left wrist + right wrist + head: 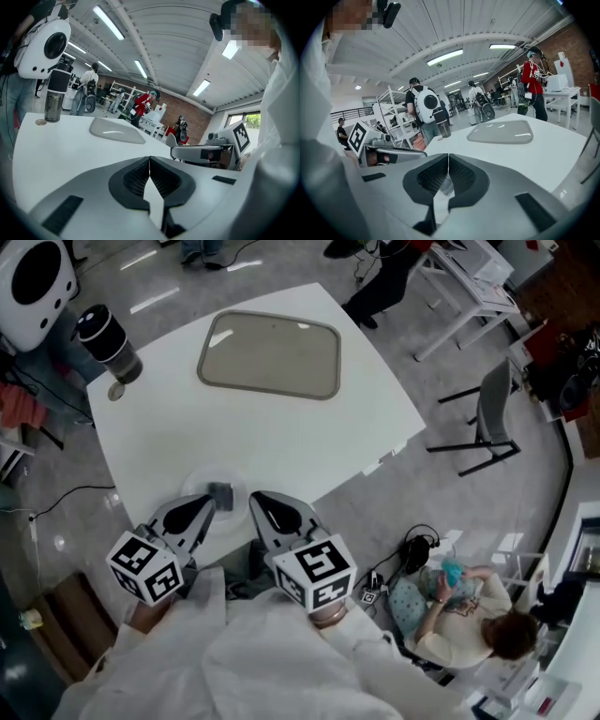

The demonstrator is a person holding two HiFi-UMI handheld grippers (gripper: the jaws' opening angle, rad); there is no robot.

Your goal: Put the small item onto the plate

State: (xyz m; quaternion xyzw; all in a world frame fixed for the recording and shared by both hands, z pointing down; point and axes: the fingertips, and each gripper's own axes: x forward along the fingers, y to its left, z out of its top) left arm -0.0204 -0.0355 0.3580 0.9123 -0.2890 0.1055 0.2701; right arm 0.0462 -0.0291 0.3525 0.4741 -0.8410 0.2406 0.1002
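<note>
The white worktop (281,446) sits as a tilted square in the head view, with 1 corner at top centre, 1 at mid left and 1 at mid right; its nearest part disappears under the 2 grippers at the bottom. The small grey item (221,491) lies low and left of centre, close to that near edge, on a faint round patch, just beside the tip of the left gripper (214,505); whether they touch cannot be told. The left gripper's jaws are pressed together with nothing between them, and the right gripper (255,499), alongside it, also has its jaws pressed together and empty. The grey plate (272,354), a rectangle with rounded corners, lies bare in the upper centre, well apart from the item, with a wide bare stretch of worktop between them. A dark tumbler (111,341) stands at the left corner with a small round cap (116,391) beside it, both off that stretch. Past the right edge stands a chair (487,418), and a person (469,606) sits on the floor at lower right.
</note>
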